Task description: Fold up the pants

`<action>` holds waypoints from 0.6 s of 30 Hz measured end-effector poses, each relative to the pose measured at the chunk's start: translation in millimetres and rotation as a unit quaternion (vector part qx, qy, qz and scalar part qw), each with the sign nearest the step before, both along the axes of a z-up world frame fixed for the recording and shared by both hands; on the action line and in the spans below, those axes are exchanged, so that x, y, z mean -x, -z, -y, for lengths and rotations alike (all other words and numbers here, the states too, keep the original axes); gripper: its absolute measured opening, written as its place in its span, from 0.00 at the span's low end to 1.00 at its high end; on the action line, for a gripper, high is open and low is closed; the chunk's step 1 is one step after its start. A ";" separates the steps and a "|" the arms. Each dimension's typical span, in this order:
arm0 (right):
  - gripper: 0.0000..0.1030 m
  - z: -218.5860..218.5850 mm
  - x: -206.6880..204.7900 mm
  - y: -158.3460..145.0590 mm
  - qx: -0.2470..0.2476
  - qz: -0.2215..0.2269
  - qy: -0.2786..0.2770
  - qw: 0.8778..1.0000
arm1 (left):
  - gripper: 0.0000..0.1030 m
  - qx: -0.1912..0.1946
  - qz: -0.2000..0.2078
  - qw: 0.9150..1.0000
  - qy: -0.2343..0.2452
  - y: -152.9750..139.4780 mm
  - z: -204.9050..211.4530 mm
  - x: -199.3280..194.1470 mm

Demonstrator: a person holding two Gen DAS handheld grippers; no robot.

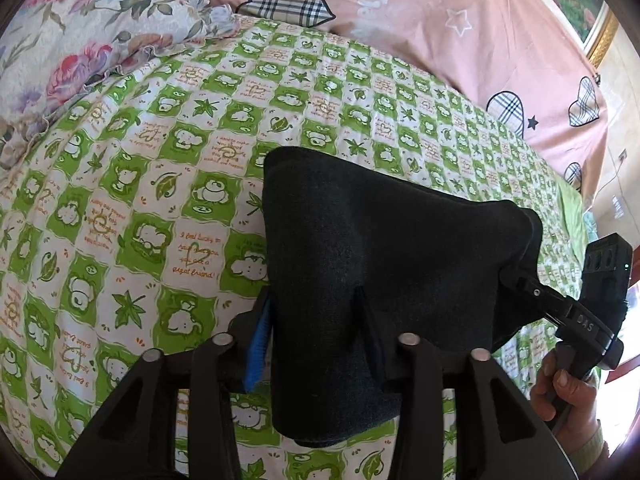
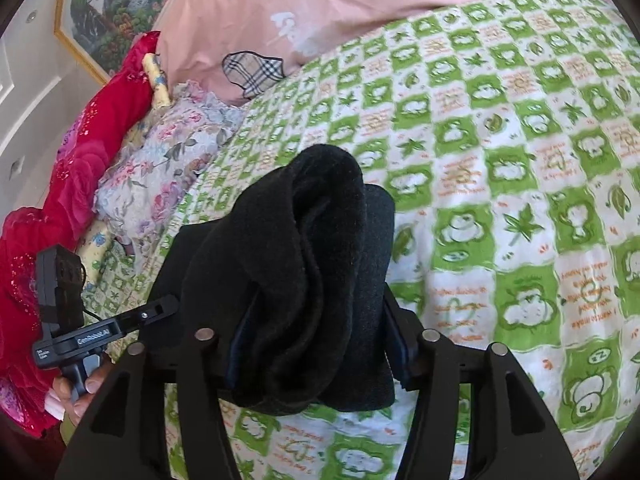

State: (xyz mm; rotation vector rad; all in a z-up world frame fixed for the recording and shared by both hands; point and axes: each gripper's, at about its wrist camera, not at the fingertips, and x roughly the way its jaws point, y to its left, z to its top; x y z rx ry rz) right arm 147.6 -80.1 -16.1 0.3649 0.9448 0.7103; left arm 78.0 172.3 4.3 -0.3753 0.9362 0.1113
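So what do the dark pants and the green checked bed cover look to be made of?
Pants: apparently a thick, soft fleece or brushed knit, matte near-black; the surface is fuzzy and the folds are bulky and rounded. Bed cover: probably thin printed cotton, matte, with fine wrinkles and flat printed bears, leaves and writing. Exact fibres cannot be told.

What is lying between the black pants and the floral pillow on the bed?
Nothing lies there. In the left wrist view, only bare green checked bedsheet stretches from the black pants to the floral pillow; the right wrist view agrees.
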 end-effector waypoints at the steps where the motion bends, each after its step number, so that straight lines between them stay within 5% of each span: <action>1: 0.59 1.8 0.8 0.0 0.001 0.000 0.003 1.000 | 0.45 -0.005 0.001 1.000 0.000 -1.6 1.3 0.3; 18: 0.71 26.0 30.0 -22.9 0.022 0.024 0.054 0.998 | 0.67 -0.065 0.004 0.998 -0.002 -15.4 19.9 30.3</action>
